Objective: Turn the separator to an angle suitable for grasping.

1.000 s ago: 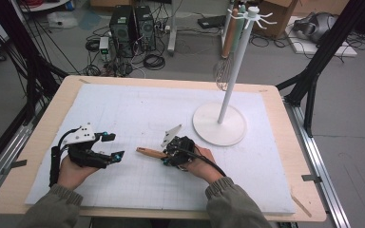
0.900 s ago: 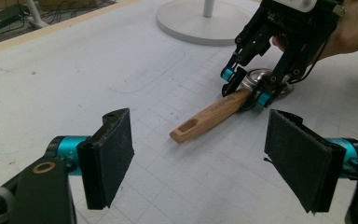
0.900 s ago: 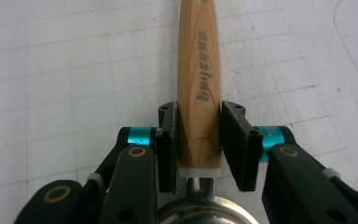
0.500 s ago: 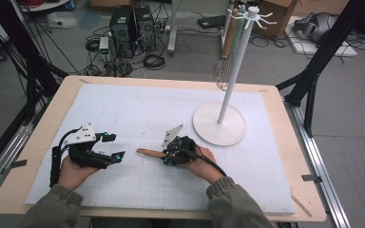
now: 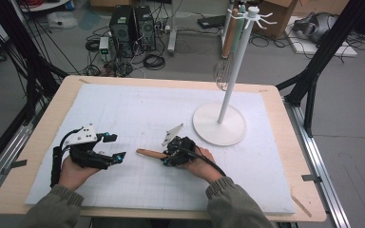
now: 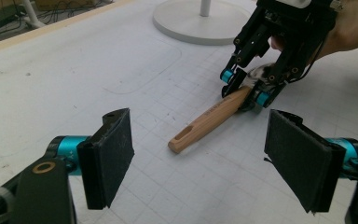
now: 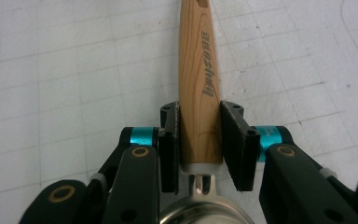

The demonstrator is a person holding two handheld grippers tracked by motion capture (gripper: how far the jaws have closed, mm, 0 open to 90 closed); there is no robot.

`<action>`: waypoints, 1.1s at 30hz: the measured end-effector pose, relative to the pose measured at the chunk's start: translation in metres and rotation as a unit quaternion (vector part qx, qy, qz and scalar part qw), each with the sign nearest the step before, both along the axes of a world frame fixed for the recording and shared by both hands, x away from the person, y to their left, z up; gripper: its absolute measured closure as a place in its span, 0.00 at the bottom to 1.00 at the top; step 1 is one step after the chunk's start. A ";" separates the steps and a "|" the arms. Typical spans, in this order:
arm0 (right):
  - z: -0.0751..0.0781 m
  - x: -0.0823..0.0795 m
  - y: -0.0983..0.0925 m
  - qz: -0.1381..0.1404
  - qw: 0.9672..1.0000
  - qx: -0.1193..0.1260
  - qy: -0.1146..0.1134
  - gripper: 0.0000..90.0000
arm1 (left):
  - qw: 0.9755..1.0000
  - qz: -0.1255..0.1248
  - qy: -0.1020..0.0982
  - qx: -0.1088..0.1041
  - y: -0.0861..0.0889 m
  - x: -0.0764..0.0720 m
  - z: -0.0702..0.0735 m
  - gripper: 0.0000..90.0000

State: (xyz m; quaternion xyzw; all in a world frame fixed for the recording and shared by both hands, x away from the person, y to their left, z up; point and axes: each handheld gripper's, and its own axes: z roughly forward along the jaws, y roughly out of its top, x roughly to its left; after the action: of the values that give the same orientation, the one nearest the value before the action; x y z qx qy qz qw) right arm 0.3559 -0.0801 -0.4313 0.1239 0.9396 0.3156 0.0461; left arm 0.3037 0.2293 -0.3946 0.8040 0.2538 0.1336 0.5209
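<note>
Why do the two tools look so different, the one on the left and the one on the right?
The left tool stands wide open with nothing between its pads; the right tool is clamped on the wooden handle. The left tool hangs above the mat; the right tool sits low, down at the handle. Both have black pads and blue joints.

On the mat [image 5: 138, 109] the handle [image 5: 149, 153] lies between the left gripper [image 5: 116, 147] and right gripper [image 5: 167, 156]; the stand [image 5: 218, 124] rises behind, a whisk [image 5: 222, 73] hanging from it
</note>
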 end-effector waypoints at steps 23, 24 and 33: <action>0.007 -0.010 -0.017 -0.006 0.995 0.094 0.015 0.78 | 1.000 -0.012 0.007 0.008 -0.008 0.001 -0.004 0.28; 0.008 -0.010 -0.018 -0.004 0.995 0.098 0.012 0.78 | 1.000 -0.012 0.007 0.008 -0.008 0.001 -0.005 0.29; 0.012 -0.019 -0.020 0.006 0.992 0.127 0.001 0.78 | 1.000 -0.026 0.010 0.011 -0.014 0.000 -0.007 0.32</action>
State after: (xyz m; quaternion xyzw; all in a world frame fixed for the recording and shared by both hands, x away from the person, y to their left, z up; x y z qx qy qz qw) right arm 0.3373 -0.1003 -0.4191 0.1235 0.8928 0.4325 0.0268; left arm 0.3041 0.2148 -0.4012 0.8172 0.2363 0.1151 0.5130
